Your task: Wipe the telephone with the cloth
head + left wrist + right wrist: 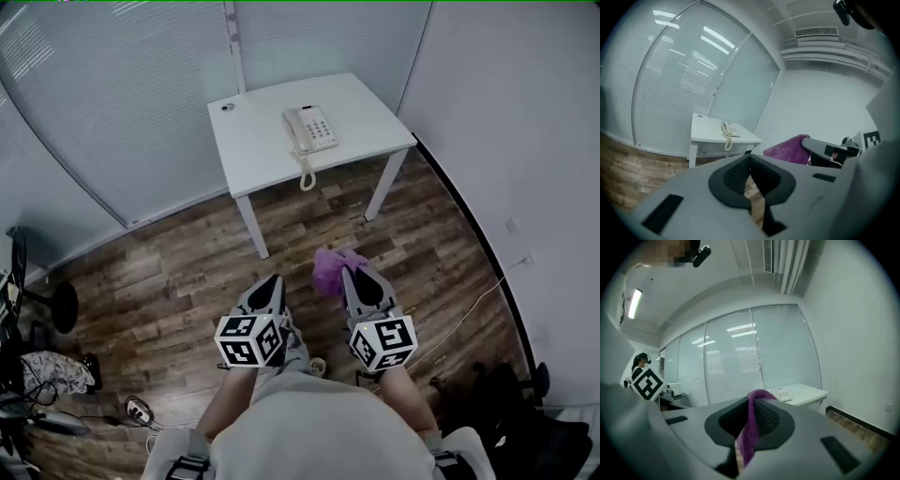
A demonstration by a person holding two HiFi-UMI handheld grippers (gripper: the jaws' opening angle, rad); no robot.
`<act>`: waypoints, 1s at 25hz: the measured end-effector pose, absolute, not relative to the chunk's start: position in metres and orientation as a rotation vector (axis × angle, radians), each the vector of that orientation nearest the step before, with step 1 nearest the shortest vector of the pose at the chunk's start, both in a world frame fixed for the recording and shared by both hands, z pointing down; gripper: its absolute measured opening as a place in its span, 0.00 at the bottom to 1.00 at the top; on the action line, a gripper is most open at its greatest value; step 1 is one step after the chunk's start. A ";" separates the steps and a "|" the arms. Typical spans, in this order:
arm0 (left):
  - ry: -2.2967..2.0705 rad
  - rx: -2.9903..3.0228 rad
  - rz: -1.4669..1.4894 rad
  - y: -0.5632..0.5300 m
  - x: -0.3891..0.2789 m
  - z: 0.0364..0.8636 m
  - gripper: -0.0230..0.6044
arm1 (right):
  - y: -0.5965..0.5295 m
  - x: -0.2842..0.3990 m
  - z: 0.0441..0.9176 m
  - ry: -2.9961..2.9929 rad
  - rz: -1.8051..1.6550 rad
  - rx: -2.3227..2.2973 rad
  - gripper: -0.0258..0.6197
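A cream telephone point(310, 128) with a coiled cord lies on a small white table point(262, 141) across the room; it also shows as the telephone point(729, 130) and the telephone point(781, 394) in the two gripper views. My right gripper point(348, 272) is shut on a purple cloth point(331, 267), which bunches out past its tips; the cloth point(751, 427) runs pinched between the jaws. My left gripper point(273, 281) is shut and holds nothing. Both grippers hang over the wooden floor, well short of the table.
Frosted glass walls with blinds point(122, 94) stand behind and left of the table. A white wall point(525, 141) runs along the right, with a cable point(469, 314) on the floor. A stool base point(58, 305) and clutter point(47, 375) sit at the left.
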State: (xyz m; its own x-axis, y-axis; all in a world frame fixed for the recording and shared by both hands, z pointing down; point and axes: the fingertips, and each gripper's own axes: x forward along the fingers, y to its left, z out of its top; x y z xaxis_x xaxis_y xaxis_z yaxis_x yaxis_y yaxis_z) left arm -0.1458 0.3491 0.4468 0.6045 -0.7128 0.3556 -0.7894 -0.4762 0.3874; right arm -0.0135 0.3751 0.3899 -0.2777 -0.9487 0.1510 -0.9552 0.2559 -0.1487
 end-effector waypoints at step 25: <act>-1.224 2.265 0.187 0.270 -0.126 0.442 0.07 | 0.282 0.011 0.383 -2.533 0.395 1.838 0.11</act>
State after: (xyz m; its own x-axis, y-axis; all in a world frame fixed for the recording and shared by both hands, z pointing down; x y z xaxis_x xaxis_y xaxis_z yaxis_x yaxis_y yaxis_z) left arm -0.1259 0.2698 0.4425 0.5747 -0.7301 0.3697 -0.8072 -0.4314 0.4028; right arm 0.0112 0.2825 0.3828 -0.3210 -0.9372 0.1362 -0.9342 0.2897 -0.2083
